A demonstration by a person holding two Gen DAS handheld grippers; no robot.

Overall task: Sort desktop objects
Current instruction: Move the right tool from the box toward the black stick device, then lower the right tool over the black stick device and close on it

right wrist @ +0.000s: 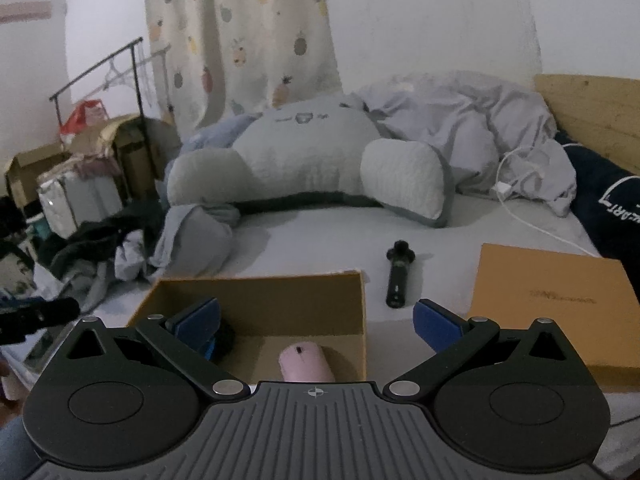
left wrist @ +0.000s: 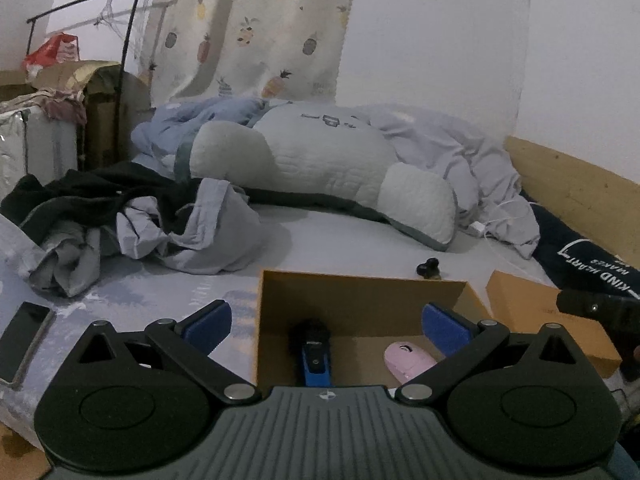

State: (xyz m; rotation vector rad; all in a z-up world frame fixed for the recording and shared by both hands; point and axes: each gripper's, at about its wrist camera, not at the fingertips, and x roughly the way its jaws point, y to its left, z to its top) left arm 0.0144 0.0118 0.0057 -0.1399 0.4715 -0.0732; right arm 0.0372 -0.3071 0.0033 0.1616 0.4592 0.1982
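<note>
An open brown cardboard box [left wrist: 360, 296] [right wrist: 256, 292] sits on the bed. Inside it lie a pink mouse [left wrist: 408, 360] [right wrist: 306, 364] and a blue-and-black device [left wrist: 314, 354]. A black handle-like tool [right wrist: 398, 276] lies on the sheet right of the box; only its top [left wrist: 428, 269] shows behind the box in the left wrist view. My left gripper [left wrist: 326, 330] hangs open above the box's near side, holding nothing. My right gripper [right wrist: 316, 326] is open too, over the box's right half, empty. A flat brown lid [right wrist: 556, 304] [left wrist: 548, 316] rests further right.
A phone [left wrist: 24, 338] lies at the left on the sheet. A large grey cushion [right wrist: 308, 168], crumpled bedding [right wrist: 480, 128], dark clothes [left wrist: 100, 192] and a white charger cable [right wrist: 520, 204] fill the back. A wooden headboard [right wrist: 592, 112] is at the right.
</note>
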